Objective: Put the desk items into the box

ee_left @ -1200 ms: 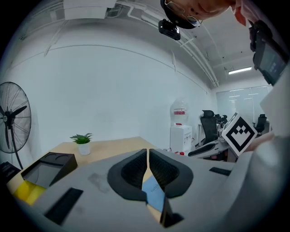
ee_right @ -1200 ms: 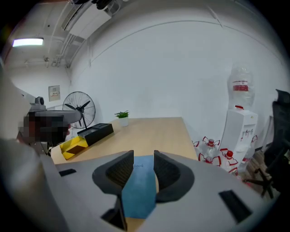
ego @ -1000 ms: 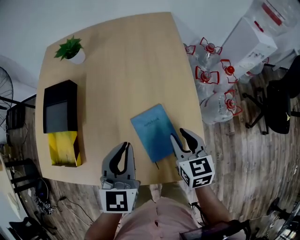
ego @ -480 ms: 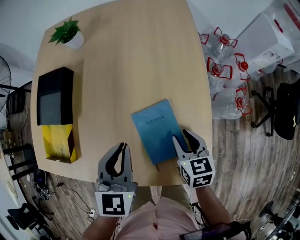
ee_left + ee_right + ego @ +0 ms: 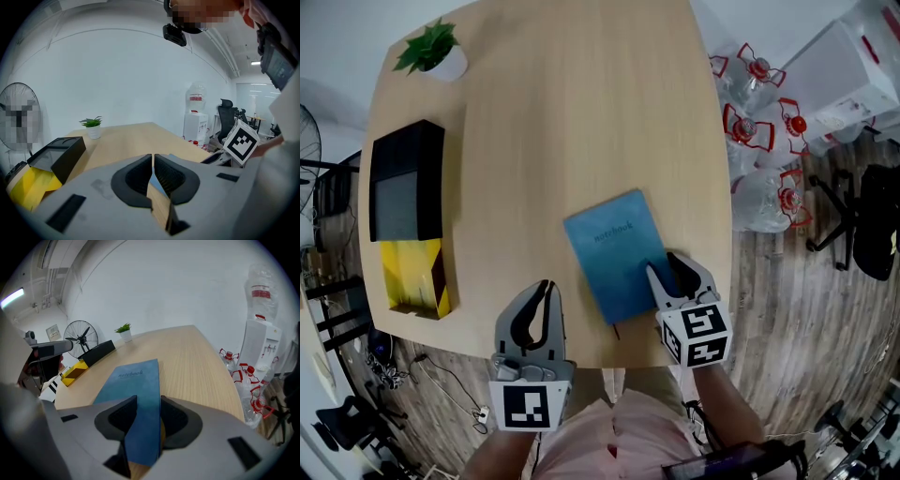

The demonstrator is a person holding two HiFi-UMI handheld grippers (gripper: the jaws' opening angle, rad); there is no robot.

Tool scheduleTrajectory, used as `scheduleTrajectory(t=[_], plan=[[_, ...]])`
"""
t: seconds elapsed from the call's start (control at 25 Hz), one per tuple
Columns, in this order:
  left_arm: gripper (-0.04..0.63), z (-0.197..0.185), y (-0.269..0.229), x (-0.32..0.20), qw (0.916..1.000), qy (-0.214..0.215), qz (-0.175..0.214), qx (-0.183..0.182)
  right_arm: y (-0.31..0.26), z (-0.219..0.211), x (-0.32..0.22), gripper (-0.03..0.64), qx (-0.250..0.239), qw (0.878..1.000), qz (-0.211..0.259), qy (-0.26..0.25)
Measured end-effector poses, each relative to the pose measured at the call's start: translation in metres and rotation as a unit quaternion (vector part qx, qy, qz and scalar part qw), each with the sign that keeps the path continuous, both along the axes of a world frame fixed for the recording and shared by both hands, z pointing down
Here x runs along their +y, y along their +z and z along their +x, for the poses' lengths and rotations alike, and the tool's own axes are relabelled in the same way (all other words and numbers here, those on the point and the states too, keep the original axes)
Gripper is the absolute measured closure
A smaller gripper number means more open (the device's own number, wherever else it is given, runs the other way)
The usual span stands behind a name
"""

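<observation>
Two tools, two different jobs. My right tool (image 5: 671, 269) has its jaws parted around the right-hand strip of the blue notebook (image 5: 614, 253). One jaw rides over the cover and the other sits just off the edge, with nothing pinched as far as I can judge. The notebook lies flat on the counter (image 5: 581, 112), its near corner close to the lip, which I reckon gives me a way under it. My left tool (image 5: 544, 291) hangs empty over the near edge, jaws pressed together, out of the way. The black box (image 5: 403, 178) sits at the far left, a yellow piece (image 5: 414, 277) touching its near end, well apart from the notebook.
</observation>
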State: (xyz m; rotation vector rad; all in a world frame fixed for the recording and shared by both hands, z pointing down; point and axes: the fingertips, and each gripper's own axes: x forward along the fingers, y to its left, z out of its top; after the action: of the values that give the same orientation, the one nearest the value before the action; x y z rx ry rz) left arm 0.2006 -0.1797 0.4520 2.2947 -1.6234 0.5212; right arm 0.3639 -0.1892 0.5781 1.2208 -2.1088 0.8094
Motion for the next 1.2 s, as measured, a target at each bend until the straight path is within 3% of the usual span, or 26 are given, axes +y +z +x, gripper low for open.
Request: scheduleTrajectory(t=[0.28, 0.6, 1.2], plan=[[0.571, 0.003, -0.003, 0.001, 1.0, 0.003, 0.002, -0.003, 0.002, 0.001, -0.001, 0.466, -0.009, 1.0, -0.018, -0.004], [0.571, 0.001, -0.016, 0.003, 0.9998, 0.001, 0.018, -0.004, -0.014, 0.006, 0.0, 0.567, -0.003, 1.0, -0.002, 0.015], [0.571, 0.0, -0.05, 0.013, 0.9983, -0.005, 0.058, 0.004, -0.068, -0.015, 0.009, 0.6, -0.04, 0.998, 0.043, -0.002]])
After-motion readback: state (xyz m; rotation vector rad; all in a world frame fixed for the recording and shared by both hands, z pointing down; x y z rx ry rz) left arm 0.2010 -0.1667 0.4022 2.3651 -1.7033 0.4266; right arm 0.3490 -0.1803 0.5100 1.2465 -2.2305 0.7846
